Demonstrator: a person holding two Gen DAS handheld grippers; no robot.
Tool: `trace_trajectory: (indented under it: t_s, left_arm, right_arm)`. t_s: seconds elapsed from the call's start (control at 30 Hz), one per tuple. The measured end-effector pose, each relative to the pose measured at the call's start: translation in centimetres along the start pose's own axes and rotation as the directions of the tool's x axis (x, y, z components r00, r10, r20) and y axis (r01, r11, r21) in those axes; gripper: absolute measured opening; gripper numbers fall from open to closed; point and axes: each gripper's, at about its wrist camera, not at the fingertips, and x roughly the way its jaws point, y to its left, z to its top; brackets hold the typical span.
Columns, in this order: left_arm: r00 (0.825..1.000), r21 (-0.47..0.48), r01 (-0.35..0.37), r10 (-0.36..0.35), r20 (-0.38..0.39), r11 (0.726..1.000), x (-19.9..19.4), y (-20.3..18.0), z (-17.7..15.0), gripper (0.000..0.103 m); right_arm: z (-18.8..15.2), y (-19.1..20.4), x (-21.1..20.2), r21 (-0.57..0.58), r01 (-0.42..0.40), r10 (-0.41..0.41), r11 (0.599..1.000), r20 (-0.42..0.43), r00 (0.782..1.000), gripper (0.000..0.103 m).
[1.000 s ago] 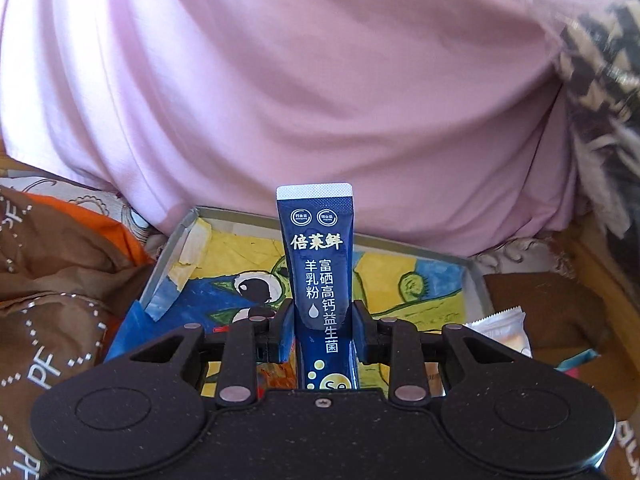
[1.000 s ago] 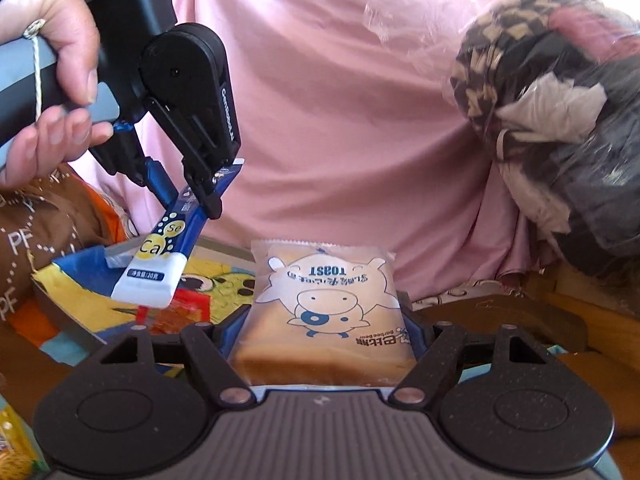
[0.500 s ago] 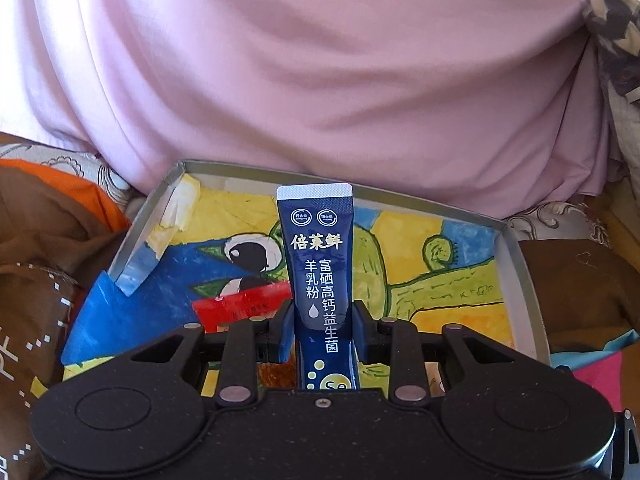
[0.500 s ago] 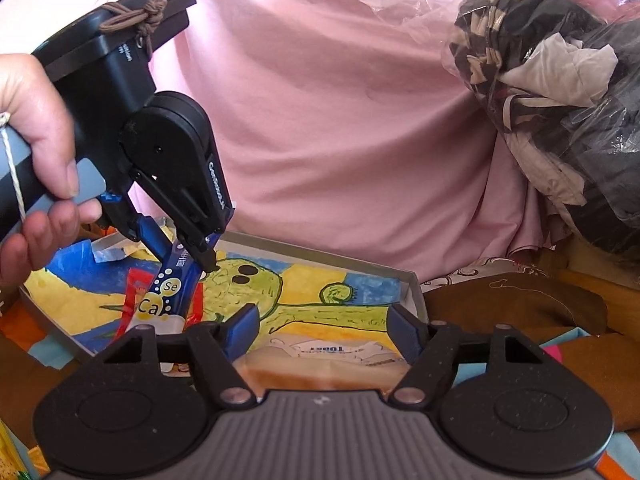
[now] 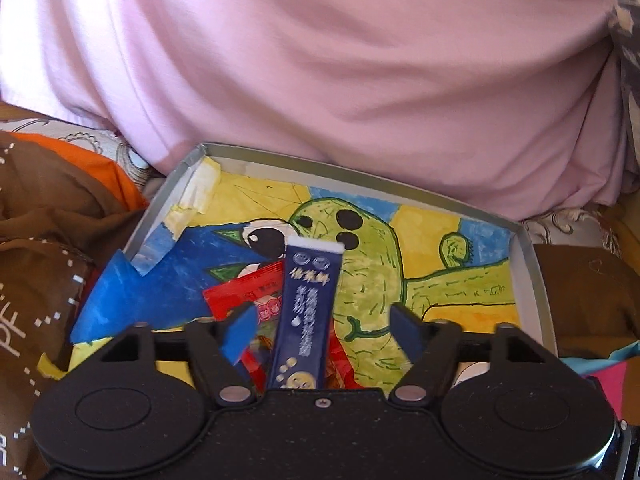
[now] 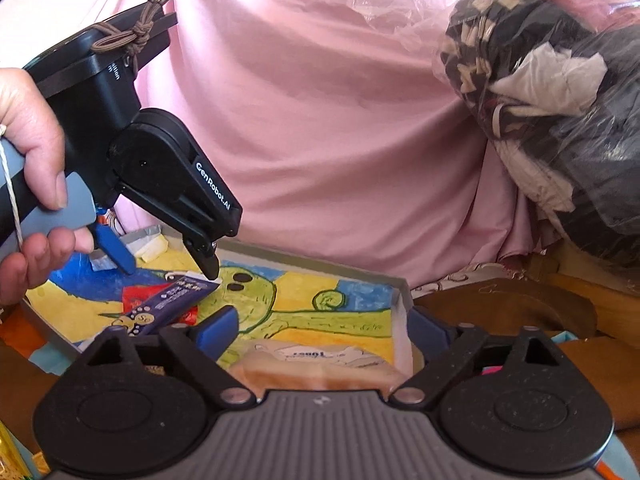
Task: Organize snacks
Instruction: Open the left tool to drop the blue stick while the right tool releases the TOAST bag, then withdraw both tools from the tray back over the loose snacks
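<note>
Through the left wrist view: left tool (image 5: pixel 322 320) spread wide, gripping nothing. Blue sachet (image 5: pixel 308 312) between the fingers but touching neither, blurred, lying over a red packet (image 5: pixel 248 286) in the tray (image 5: pixel 532 264), on its painted lining. Pink cloth (image 5: pixel 320 60) beyond the far rim.

Through the right wrist view: right tool (image 6: pixel 322 326) also released. Toast pack (image 6: pixel 316 364) lying in the tray's near right corner, between the parted fingers. Far left, a hand (image 6: pixel 28 184) holding the left tool (image 6: pixel 170 266) just above the sachet (image 6: pixel 170 304).
</note>
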Motion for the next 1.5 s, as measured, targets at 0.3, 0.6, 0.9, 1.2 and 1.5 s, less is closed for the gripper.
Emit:
trace_trajectory:
  t_s: [0.3, 0.6, 0.9, 1.2, 1.5]
  left_arm:
    - [0.999, 0.001, 0.005, -0.005, 0.047, 1.000, -3.6, 0.8, 0.1, 0.092]
    - [0.995, 0.035, 0.024, -0.027, 0.094, 0.999, -8.9, 2.3, -1.5, 0.094]
    - [0.993, -0.073, 0.104, -0.100, 0.059, 0.992, -13.9, 5.8, -6.5, 0.101]
    - [0.993, -0.099, 0.115, -0.111, 0.049, 0.988, -17.1, 9.0, -11.9, 0.101]
    - [0.983, 0.067, 0.111, -0.119, 0.142, 0.992, -20.2, 10.1, -15.9, 0.102]
  right_arm:
    - [2.2, -0.1, -2.7, -0.001, 0.035, -0.035, 0.999, 0.062, 0.997, 0.103]
    - [4.3, 0.1, -6.7, 0.034, 0.031, -0.034, 0.999, 0.099, 0.995, 0.103]
    - [4.6, 0.6, -11.5, 0.028, 0.014, -0.016, 1.000, 0.084, 0.996, 0.103]
    - [2.9, 1.1, -16.0, 0.005, -0.020, 0.020, 1.000, 0.027, 0.999, 0.103]
    - [1.9, 1.0, -18.8, 0.038, -0.051, 0.053, 0.998, -0.060, 0.997, 0.103]
